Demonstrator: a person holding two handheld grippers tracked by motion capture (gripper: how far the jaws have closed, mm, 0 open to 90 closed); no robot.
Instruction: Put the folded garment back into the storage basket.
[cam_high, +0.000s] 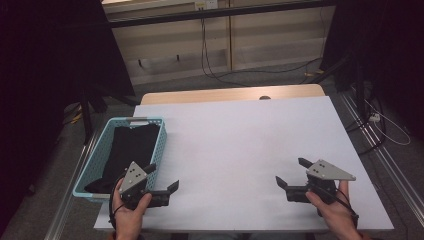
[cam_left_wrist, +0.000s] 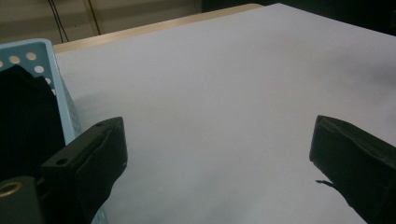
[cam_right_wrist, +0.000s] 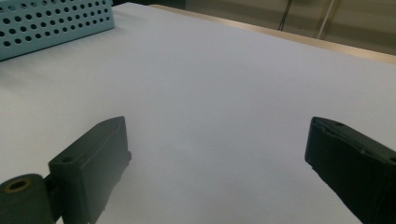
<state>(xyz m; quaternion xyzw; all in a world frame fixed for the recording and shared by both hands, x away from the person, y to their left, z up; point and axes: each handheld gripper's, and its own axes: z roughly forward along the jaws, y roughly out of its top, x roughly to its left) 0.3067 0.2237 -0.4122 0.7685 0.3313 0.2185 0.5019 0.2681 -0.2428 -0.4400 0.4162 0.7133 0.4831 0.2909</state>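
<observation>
A light blue perforated basket (cam_high: 161, 139) stands at the table's left edge with black cloth (cam_high: 127, 150) lying inside it. My left gripper (cam_high: 161, 176) is open beside the basket's near right corner, its jaws wide apart over the white tabletop. In the left gripper view the basket wall (cam_left_wrist: 55, 77) and the black cloth (cam_left_wrist: 25, 121) sit at the left, next to the left jaw. My right gripper (cam_high: 291, 172) is open near the table's front right, nothing between its jaws. The right gripper view has the basket (cam_right_wrist: 56, 23) far off at top left.
A white sheet (cam_high: 240, 150) covers the table, with a wooden strip (cam_high: 225, 94) bare along its far edge. Cables (cam_high: 215, 70) trail on the floor behind the table. Dark curtains hang at both sides.
</observation>
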